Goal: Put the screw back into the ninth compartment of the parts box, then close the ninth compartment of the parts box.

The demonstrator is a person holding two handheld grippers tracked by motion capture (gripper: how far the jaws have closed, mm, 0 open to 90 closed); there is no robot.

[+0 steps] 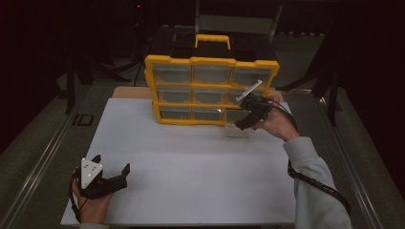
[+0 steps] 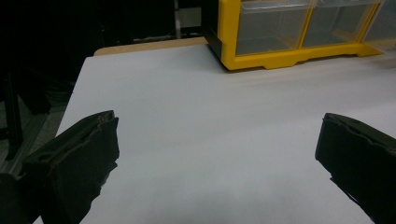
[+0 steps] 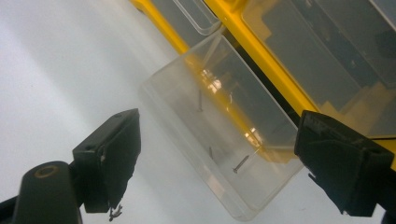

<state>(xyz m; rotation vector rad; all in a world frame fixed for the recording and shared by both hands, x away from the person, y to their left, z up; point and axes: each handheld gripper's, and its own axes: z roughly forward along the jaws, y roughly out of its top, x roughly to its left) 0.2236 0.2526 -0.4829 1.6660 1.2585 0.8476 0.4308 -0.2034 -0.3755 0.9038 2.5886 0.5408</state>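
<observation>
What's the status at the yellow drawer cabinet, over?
Left gripper open, idle on table. Right gripper open at pulled-out clear plastic drawer, small screws inside. Nothing blocking.

White board (image 1: 191, 167) covers wooden tabletop (image 1: 131, 92); dark stands (image 1: 76, 71) and grey floor (image 1: 28, 143) surround the table.

The bottom right drawer (image 1: 237, 125) of the yellow organizer (image 1: 210, 61) is largely covered by the right gripper (image 1: 244, 120) in the high view. In the right gripper view, small screws (image 3: 241, 163) inside it are too blurred to be counted.
</observation>
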